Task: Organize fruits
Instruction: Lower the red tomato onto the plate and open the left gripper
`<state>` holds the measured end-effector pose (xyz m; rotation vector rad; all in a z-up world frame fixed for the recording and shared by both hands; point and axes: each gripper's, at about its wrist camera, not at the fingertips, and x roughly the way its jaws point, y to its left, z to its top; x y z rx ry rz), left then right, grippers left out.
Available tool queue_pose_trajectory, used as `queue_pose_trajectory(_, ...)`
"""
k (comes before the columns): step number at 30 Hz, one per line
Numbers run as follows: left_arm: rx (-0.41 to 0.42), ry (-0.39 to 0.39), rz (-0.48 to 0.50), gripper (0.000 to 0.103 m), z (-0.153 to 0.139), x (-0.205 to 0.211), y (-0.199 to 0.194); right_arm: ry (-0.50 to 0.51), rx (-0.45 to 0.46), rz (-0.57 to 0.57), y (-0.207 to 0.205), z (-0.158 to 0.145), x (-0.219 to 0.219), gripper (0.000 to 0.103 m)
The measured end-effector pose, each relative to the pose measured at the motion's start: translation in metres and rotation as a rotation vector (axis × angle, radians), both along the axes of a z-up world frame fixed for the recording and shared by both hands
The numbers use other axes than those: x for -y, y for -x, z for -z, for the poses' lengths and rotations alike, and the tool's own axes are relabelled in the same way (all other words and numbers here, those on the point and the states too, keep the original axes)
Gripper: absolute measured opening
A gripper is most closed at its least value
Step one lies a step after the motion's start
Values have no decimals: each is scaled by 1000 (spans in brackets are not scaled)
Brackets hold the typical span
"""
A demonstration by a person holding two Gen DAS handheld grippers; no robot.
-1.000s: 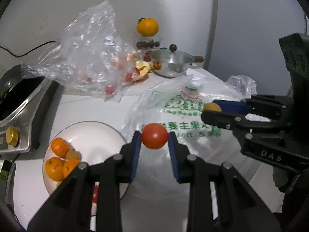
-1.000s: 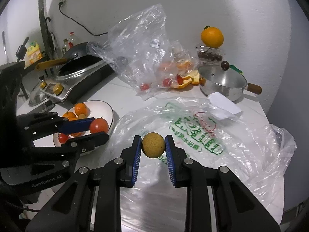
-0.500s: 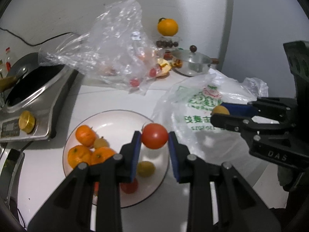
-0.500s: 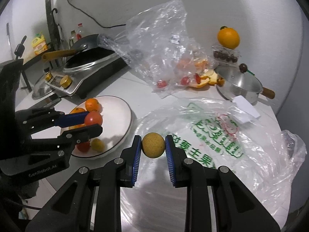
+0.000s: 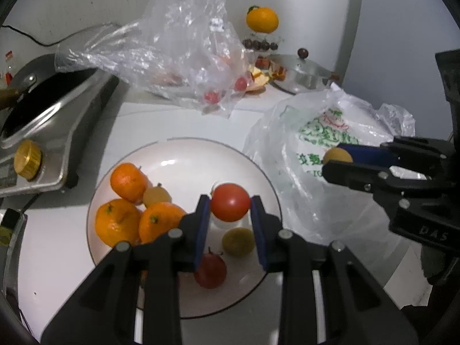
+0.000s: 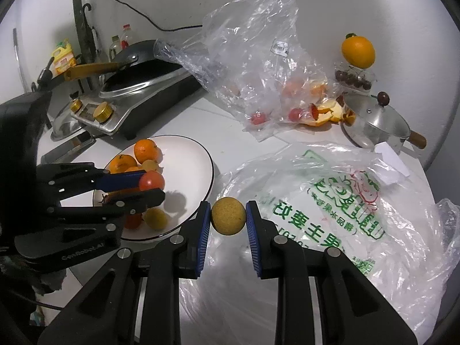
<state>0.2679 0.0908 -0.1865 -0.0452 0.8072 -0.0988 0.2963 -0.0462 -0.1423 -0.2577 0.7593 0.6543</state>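
Observation:
My left gripper [image 5: 230,210] is shut on a red tomato [image 5: 230,205] and hangs over the white plate [image 5: 184,155]. On the plate lie three oranges [image 5: 126,182], two small yellow fruits [image 5: 238,241] and another red tomato [image 5: 211,271]. My right gripper [image 6: 228,220] is shut on a round yellow fruit [image 6: 228,220], above the near edge of the printed plastic bag [image 6: 330,201], just right of the plate [image 6: 195,155]. In the left wrist view the right gripper [image 5: 335,162] shows at the right with its yellow fruit [image 5: 336,155]. The right wrist view shows the left gripper [image 6: 155,187] and its tomato [image 6: 151,180] at the left.
A stove with a black pan [image 6: 138,77] stands left of the plate. A crumpled clear bag [image 6: 253,57] with small tomatoes and orange peel lies at the back. A steel lidded pot [image 6: 376,120], a box of dark fruit and a large orange [image 6: 358,51] stand at the back right.
Both grippers have moved left with their fruit. The left one now hangs over the plate and a little lower; the right one is near the plate's right rim.

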Motion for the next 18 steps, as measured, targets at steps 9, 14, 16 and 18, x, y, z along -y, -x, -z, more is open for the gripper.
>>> queue_pose_trajectory(9,-32,5,-1,31,11,0,-9,5,-20,1,-10,9,-1,27)
queue_pose_trajectory(14,-29,9,-1,32,8,-1,-9,10,-25,-4,-12,12,-4,27)
queue_pose_trajectory(16,-11,11,-1,33,3,-3,-7,11,-24,-6,-12,11,-6,27)
queue_pose_trajectory(18,5,8,-6,33,-2,-6,-4,14,-20,-11,-11,10,-9,27)
